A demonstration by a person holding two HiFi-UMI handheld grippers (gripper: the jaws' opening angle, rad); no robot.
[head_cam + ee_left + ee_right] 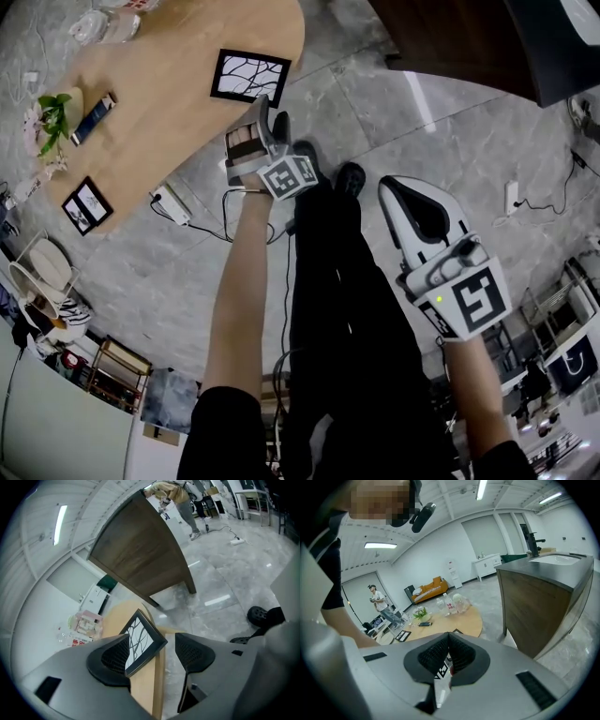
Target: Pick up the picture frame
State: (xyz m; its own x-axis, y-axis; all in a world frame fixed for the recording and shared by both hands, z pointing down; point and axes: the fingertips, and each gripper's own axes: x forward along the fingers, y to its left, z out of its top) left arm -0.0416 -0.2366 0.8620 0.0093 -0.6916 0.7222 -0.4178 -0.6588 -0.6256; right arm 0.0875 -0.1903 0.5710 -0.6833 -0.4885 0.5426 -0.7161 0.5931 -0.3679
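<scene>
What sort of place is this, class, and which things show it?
Probably an office lounge or break area: a round wooden table bearing a picture frame, an orange sofa against the wall, and a counter with a sink.

Grey left gripper point(272, 114), right gripper point(398, 192), black sleeves point(220, 422)

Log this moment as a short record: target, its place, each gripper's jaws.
target: picture frame with black branch pattern
place: flat on the wooden table, near its edge
left gripper: jaws apart, frame ahead of them, not gripped
right gripper: jaws together, held over the floor
also there: smaller picture frame on the same table
</scene>
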